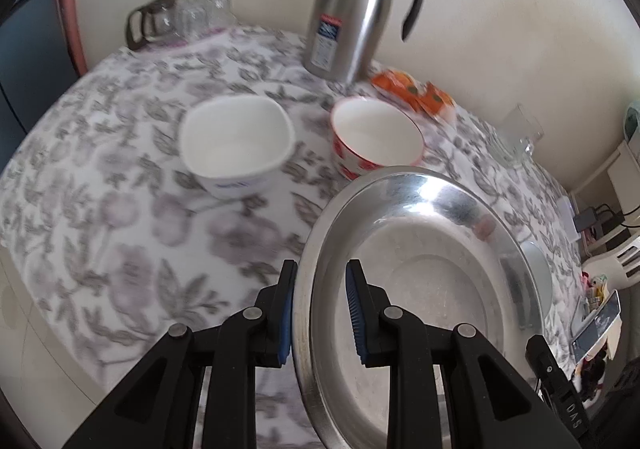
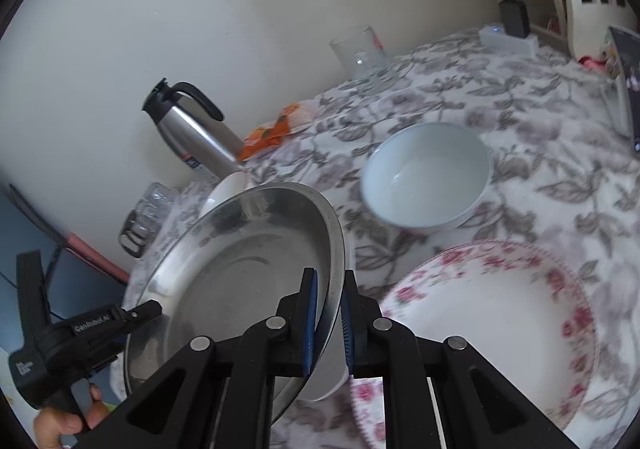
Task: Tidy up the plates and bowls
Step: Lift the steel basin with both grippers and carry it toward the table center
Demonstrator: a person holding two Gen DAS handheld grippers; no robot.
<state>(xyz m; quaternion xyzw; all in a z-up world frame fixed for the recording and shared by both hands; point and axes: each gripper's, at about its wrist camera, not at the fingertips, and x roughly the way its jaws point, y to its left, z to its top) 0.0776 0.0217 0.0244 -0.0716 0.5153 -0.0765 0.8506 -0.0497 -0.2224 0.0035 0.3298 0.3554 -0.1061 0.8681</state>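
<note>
Caught in the middle of moving one dish. Lifted the steel plate (image 2: pixel 248 269) off the flowery table cloth (image 1: pixel 120 209) and tipped it up on a slant. Pinched the plate's right rim between the pads of the right gripper (image 2: pixel 329 273), clenched on the metal. Put the left gripper (image 1: pixel 321 267) around the left rim, one finger outside and one inside. Could not tell how tight that pinch was, with a little gap showing by the inside pad.

Hung above something white (image 2: pixel 324 385), maybe another dish, mostly hidden. Left the pink-flower plate (image 2: pixel 492 321) lying flat just to the right. Left the round white bowl (image 2: pixel 426 177) farther back on the right. Left the square white bowl (image 1: pixel 236 137) and the red-flower bowl (image 1: pixel 376 137) side by side farther back, near the wall.

Probably needed next: carrying it level over a plate, setting it down gently, then letting go with both grippers together. Needed care too, being shiny and slippery.
</note>
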